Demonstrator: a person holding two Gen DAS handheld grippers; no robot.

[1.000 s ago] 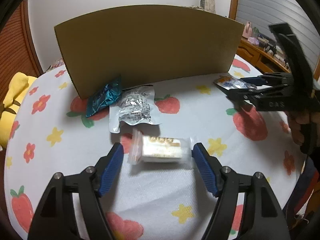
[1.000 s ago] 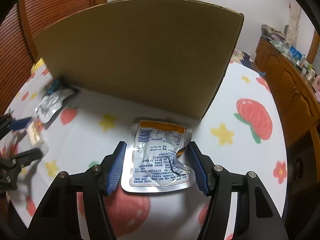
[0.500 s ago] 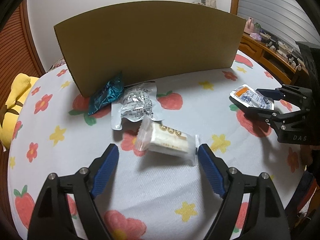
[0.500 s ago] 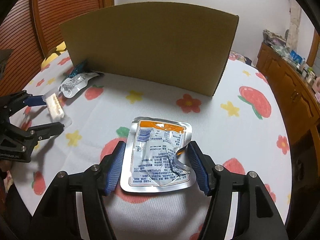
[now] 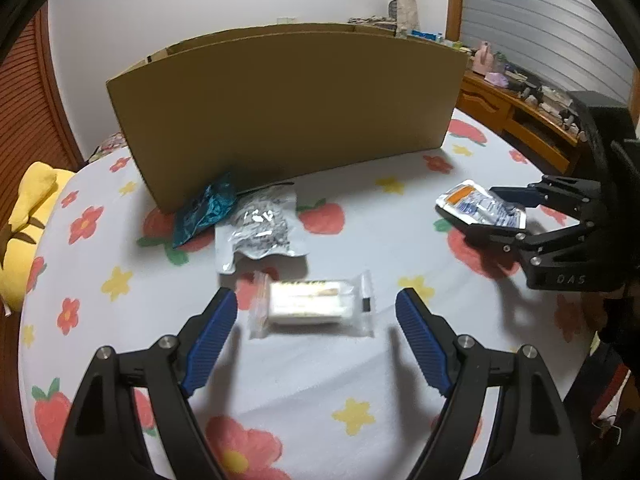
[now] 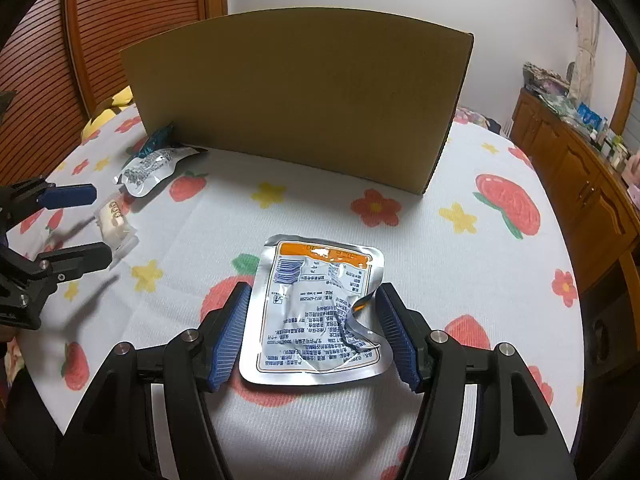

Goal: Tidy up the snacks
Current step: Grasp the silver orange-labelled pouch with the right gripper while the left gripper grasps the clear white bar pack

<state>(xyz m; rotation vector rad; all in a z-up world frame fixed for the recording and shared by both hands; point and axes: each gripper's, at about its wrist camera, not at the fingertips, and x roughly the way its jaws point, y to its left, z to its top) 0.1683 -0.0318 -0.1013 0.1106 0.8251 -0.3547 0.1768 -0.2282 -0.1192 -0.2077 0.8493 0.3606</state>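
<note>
A clear-wrapped pale cake bar (image 5: 310, 304) lies on the flowered tablecloth (image 5: 360, 248), between the blue pads of my left gripper (image 5: 316, 300). That gripper is open, with a gap at each end of the wrapper. To the right, my right gripper (image 5: 470, 202) is shut on a flat silver pouch with an orange band (image 5: 480, 210) and holds it just above the cloth. In the right wrist view the pouch (image 6: 316, 308) sits between the pads of the right gripper (image 6: 314, 292). At the left of that view are the left gripper (image 6: 102, 224) and the bar (image 6: 114, 220).
A tall cardboard box (image 5: 288, 112) stands at the back of the table. A teal packet (image 5: 208, 208) and a crumpled silver pouch (image 5: 260, 228) lie at its left corner. A yellow plush (image 5: 28, 220) lies off the left edge. A wooden sideboard (image 6: 580, 168) runs along the right.
My left jaws have widened away from the bar's wrapper, and the bar now lies free between them. My right gripper drew back from the box with the pouch, then stopped.
</note>
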